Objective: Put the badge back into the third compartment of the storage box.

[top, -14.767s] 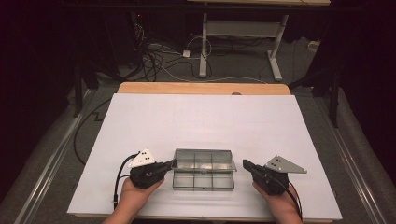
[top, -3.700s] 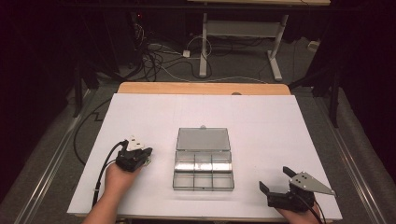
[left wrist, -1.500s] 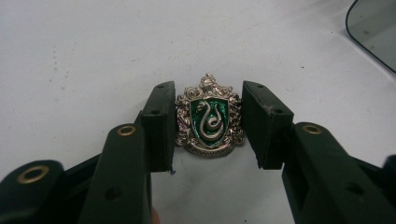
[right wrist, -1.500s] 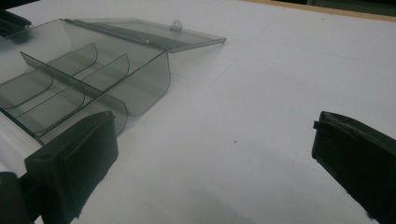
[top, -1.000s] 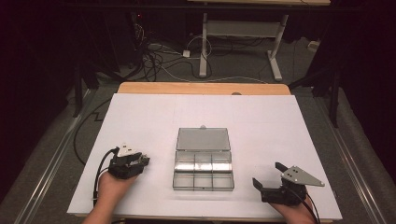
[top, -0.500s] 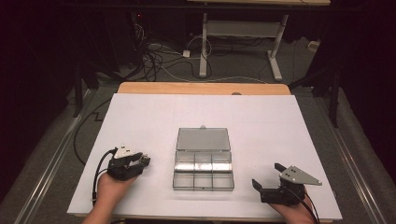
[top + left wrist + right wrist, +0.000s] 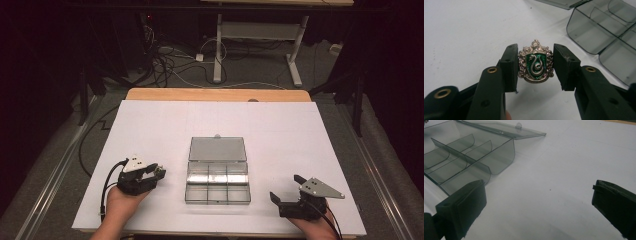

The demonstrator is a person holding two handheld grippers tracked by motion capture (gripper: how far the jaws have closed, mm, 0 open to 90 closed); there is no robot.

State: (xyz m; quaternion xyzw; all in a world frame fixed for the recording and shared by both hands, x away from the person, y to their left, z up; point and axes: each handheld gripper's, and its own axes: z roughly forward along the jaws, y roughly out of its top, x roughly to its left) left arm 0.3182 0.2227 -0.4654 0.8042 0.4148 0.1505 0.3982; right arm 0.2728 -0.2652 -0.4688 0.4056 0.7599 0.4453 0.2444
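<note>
Crest badge gripped, open organizer box waiting

Your left tool (image 7: pixel 535 65) clamps the green serpent crest badge (image 7: pixel 535 63) by its side edges, face up, just left of the clear compartment box (image 7: pixel 218 176), whose lid lies flat, probably to drop it into a cell. Your right tool (image 7: pixel 289 190) rests released, empty, on the white worktop (image 7: pixel 280 125).

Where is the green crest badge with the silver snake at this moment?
In the left gripper view, the badge sits clamped between the pads of the left hand-held gripper, above the white table, with the open clear box to its upper right.
</note>
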